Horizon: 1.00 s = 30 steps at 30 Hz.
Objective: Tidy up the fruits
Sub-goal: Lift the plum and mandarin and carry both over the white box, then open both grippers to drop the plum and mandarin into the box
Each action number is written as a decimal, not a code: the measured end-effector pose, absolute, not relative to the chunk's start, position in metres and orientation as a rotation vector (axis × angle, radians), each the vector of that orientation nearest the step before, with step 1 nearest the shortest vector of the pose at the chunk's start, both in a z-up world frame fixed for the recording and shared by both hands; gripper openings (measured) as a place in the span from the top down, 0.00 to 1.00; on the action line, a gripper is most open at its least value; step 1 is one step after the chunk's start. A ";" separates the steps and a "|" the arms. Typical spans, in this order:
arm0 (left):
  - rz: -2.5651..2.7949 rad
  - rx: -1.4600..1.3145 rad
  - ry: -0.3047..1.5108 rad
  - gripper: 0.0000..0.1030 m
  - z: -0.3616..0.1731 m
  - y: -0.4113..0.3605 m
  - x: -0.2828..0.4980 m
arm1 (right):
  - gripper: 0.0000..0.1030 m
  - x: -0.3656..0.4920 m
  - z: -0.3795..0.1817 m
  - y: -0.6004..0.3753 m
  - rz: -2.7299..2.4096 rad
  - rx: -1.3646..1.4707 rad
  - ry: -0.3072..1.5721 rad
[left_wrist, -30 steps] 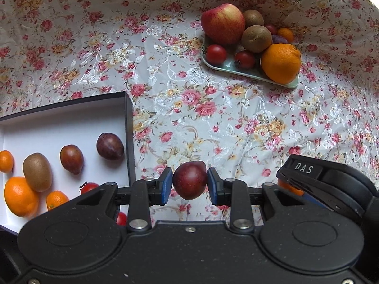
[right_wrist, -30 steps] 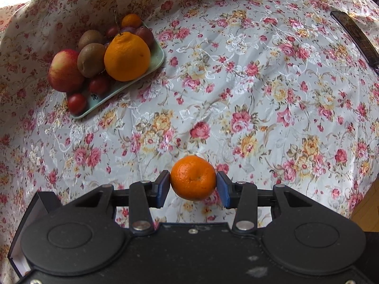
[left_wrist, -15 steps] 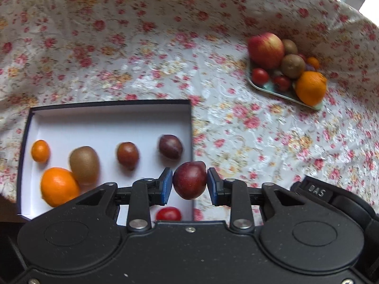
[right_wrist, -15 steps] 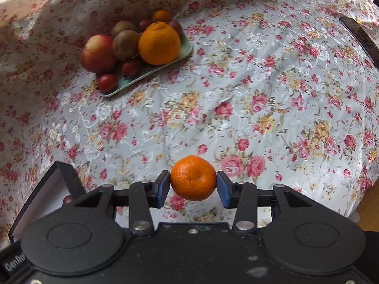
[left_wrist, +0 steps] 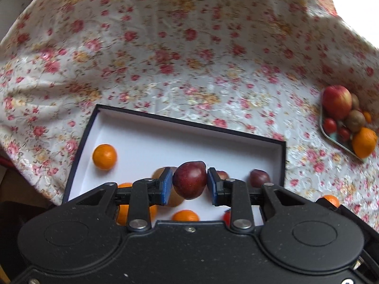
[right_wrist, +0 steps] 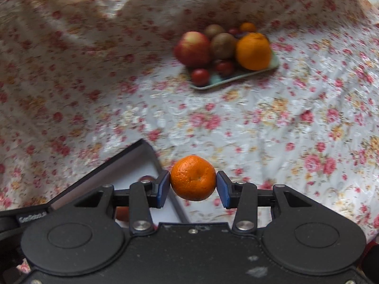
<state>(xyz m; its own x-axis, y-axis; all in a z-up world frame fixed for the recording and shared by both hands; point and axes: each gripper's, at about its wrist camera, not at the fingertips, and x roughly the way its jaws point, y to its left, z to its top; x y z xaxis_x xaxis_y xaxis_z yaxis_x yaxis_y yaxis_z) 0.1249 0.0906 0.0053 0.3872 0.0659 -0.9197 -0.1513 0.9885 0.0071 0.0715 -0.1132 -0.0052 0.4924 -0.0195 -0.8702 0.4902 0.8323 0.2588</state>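
Fingers of the left gripper [left_wrist: 189, 184] pinch a plum [left_wrist: 189, 183] over the box [left_wrist: 180, 142] for dropping; the right gripper [right_wrist: 193, 187] clamps a mandarin [right_wrist: 193, 177] beside it.

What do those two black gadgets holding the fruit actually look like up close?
Both match. Each hand-held gripper, left and right, has a matte black, speckled plastic body with two round raised discs, silver pivot screws and two black fingers ending in blue pads. No cables or sleeves show. Small white lettering marks the edge of the left one's body in the right wrist view.
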 end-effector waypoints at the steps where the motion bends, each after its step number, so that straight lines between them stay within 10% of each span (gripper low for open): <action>1: 0.149 -0.092 1.166 0.61 0.005 0.096 0.125 | 0.57 0.073 -0.004 -0.106 -0.309 0.518 1.009; 30: 0.224 -0.150 1.163 0.60 -0.002 0.147 0.126 | 0.57 0.079 -0.006 -0.021 -0.154 0.279 0.943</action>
